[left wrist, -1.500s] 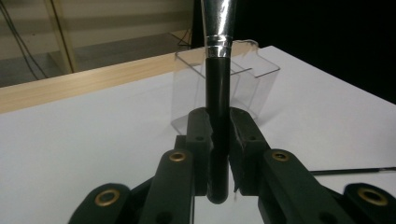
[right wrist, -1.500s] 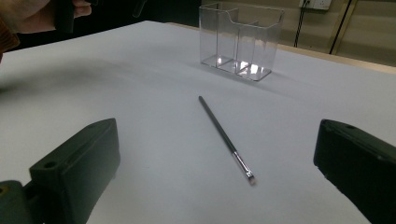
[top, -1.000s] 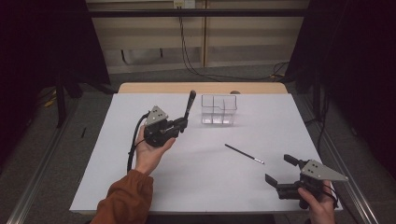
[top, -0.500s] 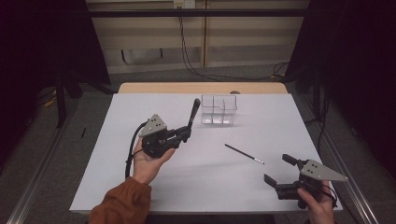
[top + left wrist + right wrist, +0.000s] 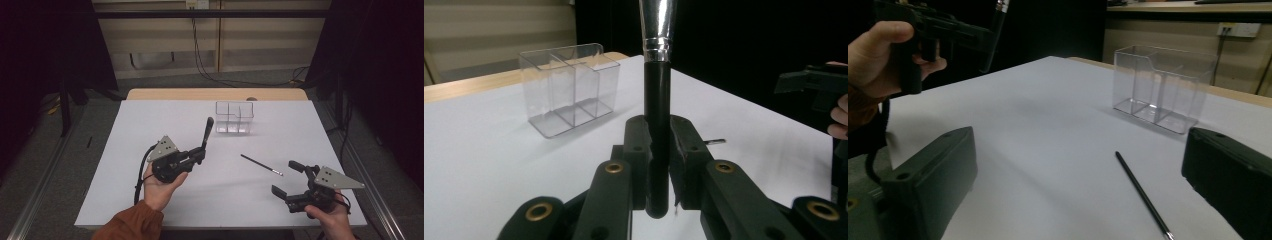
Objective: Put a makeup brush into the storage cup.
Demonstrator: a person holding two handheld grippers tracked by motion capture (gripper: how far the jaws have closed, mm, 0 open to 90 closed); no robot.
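My left gripper (image 5: 199, 153) is shut on the black handle of a makeup brush (image 5: 206, 132), which stands nearly upright above the white table (image 5: 125, 150). In the left gripper view the jaws clamp the handle (image 5: 657, 125) below its silver ferrule. A clear divided organizer (image 5: 234, 118) stands beyond it, toward the table's far edge. A thin black stick (image 5: 261, 164) lies flat on the table between the two hands. My right gripper (image 5: 285, 177) hovers near the front right corner, open, with the stick (image 5: 1143, 197) ahead of its jaws.
The organizer (image 5: 569, 85) has several open compartments and stands apart from both grippers. In the right gripper view the left gripper (image 5: 933, 30) appears at upper left, the organizer (image 5: 1163, 87) at upper right. Dark floor and cables surround the table.
My left gripper has drawn back from the organizer toward the near side, brush still clamped. My right gripper has shifted slightly left and up, jaws still open.
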